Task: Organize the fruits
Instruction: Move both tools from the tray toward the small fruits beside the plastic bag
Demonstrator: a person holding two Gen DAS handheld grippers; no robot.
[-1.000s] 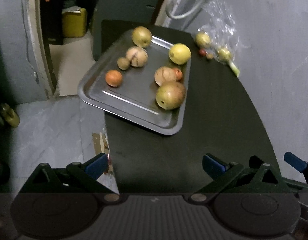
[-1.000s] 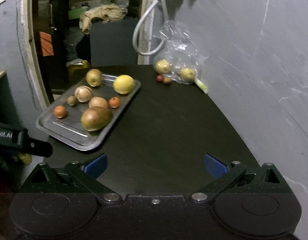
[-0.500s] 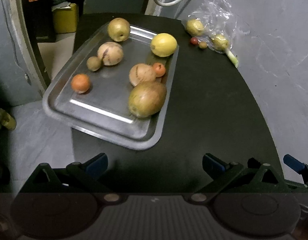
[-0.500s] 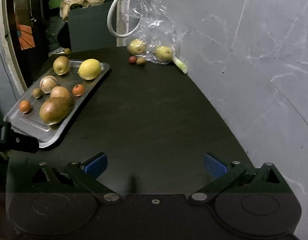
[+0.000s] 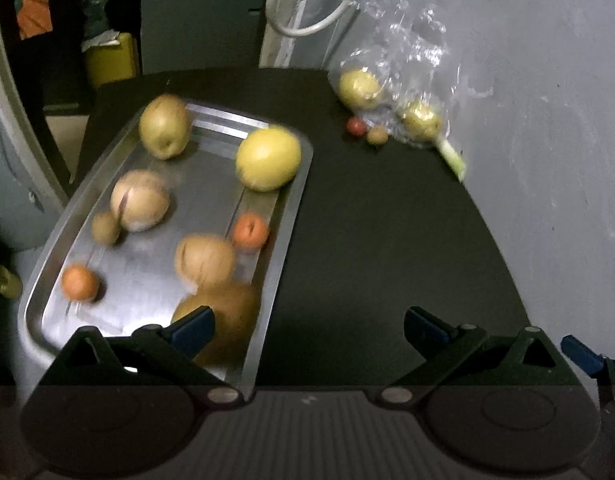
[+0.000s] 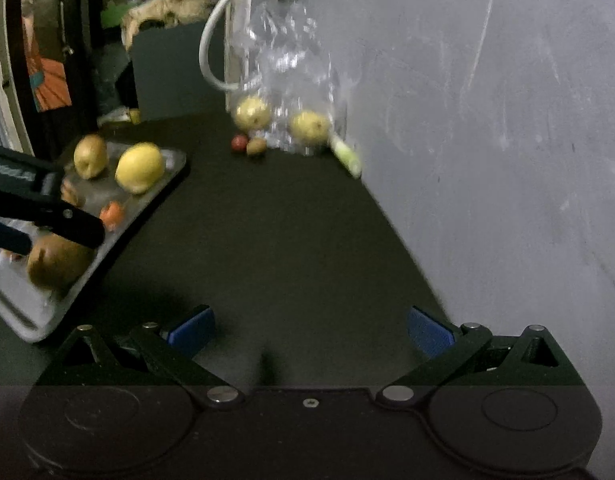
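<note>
Left wrist view shows my left claw (image 5: 309, 326) spread wide and empty over the near end of the tray (image 5: 283, 216), its left finger right above the big brown pear (image 5: 227, 312), so that claw is plainly nearer the trayed fruit. From the right wrist, my right claw (image 6: 309, 328) is also wide and empty over bare surface (image 6: 267, 232). The bag (image 6: 291, 80) with loose fruit lies straight ahead by the wall, well apart, so I judge that side is its job.
</note>
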